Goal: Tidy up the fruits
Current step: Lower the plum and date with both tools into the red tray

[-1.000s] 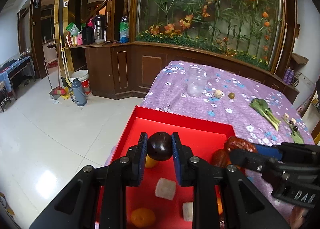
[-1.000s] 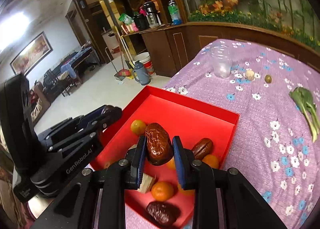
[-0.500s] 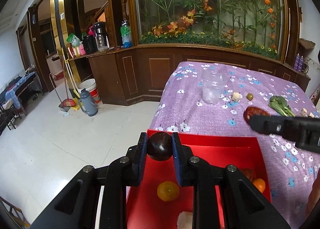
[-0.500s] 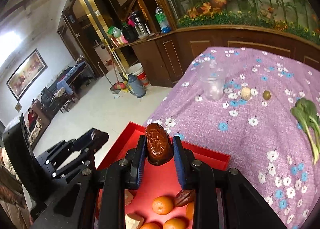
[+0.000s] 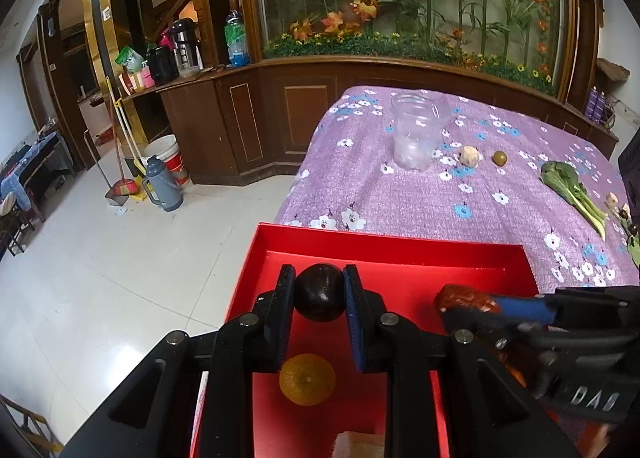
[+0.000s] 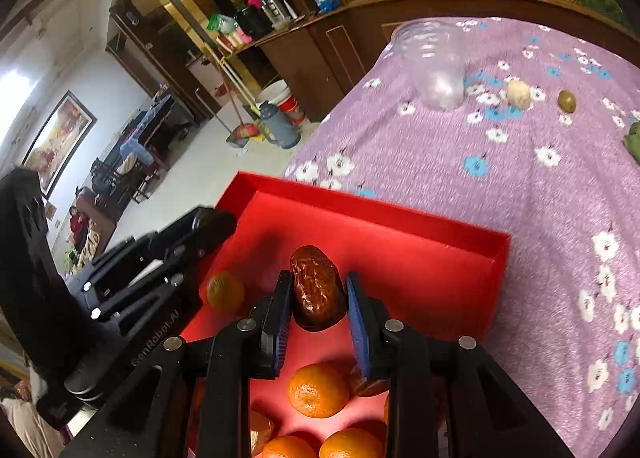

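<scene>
Lettering "GenRobot.AI" marks left gripper point(image 6: 208, 230) beside red tray point(image 6: 400, 218).

Left claw point(image 5: 319, 292) and right claw point(image 6: 318, 294) both clamped, side by side.

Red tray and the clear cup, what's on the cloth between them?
Nothing: in both views only bare flowered cloth lies between the tray and the cup.

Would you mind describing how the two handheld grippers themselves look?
Both the left gripper and right gripper are matte black, angular frames with silver screws; their fingers carry ribbed blue pads. The left one's body shows white "GenRobot.AI" lettering.
</scene>
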### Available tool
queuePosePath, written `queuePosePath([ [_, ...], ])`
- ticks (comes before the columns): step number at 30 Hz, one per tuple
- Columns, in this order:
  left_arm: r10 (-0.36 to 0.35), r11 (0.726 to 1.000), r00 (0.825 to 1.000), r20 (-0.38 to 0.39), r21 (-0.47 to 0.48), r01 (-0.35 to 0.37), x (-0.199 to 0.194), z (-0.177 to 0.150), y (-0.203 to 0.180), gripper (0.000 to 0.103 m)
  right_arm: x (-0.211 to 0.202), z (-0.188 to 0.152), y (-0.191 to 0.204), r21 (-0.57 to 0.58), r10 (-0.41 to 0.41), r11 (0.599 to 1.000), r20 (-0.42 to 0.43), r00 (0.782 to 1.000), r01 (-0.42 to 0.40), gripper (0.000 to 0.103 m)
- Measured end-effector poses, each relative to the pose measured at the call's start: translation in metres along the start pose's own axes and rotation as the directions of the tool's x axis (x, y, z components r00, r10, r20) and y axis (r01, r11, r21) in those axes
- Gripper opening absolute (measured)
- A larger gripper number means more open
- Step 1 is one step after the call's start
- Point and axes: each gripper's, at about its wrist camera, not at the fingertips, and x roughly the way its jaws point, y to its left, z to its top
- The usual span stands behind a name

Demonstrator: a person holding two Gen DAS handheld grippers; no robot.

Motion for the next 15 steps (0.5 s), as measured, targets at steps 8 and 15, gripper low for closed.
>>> queuePosePath([
  [8, -0.011, 1.0, 0.999, -0.042, 0.018, 0.011, 0.013, 0.0, -0.006, 0.023, 0.012, -0.01, 0.007, -0.054, -0.027, 0.998, -0.025, 0.999, 0.026, 0.03],
  [15, -0.021, 1.0, 0.996, -0.084, 0.015, 0.022, 0.024, 0.0, -0.007, 0.023, 0.022, -0.015, 0.001, -0.059, -0.056, 0.997, -0.039, 0.998, 0.054, 0.03],
])
